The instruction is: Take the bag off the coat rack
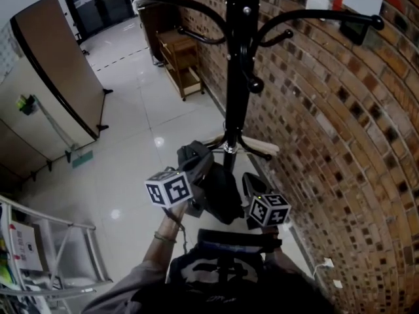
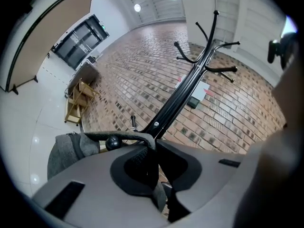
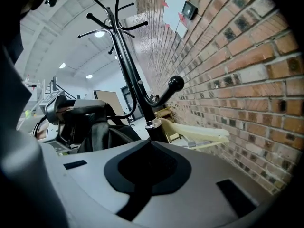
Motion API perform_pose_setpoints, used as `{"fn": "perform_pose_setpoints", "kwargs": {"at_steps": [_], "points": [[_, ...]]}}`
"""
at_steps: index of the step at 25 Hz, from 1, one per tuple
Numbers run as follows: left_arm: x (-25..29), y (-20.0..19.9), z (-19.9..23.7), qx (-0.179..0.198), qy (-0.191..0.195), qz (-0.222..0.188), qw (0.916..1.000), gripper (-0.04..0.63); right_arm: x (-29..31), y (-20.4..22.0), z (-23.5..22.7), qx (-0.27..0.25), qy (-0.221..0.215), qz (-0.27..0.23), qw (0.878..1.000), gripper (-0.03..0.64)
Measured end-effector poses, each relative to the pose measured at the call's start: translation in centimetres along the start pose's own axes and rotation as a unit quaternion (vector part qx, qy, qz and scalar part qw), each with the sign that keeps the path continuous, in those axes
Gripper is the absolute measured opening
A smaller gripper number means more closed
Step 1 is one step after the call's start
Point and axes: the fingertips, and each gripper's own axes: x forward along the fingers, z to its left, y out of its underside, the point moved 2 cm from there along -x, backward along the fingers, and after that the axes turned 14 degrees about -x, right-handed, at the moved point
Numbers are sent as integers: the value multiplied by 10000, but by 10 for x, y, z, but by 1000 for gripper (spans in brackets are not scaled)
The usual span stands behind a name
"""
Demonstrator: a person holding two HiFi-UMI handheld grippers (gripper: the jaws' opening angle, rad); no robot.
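A black coat rack point(image 1: 239, 64) stands close to the brick wall, its curved hooks spreading at the top. A dark grey bag point(image 1: 222, 191) hangs low on the pole, between my two grippers. My left gripper point(image 1: 198, 164) is at the bag's upper left and is shut on the bag's grey strap point(image 2: 118, 136). The strap passes over a knobbed hook point(image 2: 112, 143), with the bag's body point(image 2: 66, 151) to its left. My right gripper point(image 1: 249, 180) is shut just right of the bag with nothing in it, pointing at the pole point(image 3: 135, 84).
The brick wall point(image 1: 340, 142) runs along the right. A cream wooden piece point(image 1: 258, 148) sticks out beside the pole. A wooden shelf unit point(image 1: 180, 64) stands further along the wall, a brown partition point(image 1: 52, 64) at left, a metal rack point(image 1: 52, 254) at lower left.
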Motion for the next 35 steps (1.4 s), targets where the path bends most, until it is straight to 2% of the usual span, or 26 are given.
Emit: {"fn": "perform_pose_setpoints", "kwargs": {"at_steps": [9,17,27,35], "points": [[-41,-4,0,-65,-125,-344,9993,37,11,1,19,-166,-294,138,9993,-12],[-66,24,29,-148,-575,-191,9981,37,20,-2,43,-404,-572,125,9975,-12],[-105,48,75,-575,-1253,-273,9901,37,24,-9,64,-528,-743,-7,9958,-12],[-118,61,91,-731,-1416,-210,9870,37,24,-8,74,-541,-824,-13,9951,-12]]}}
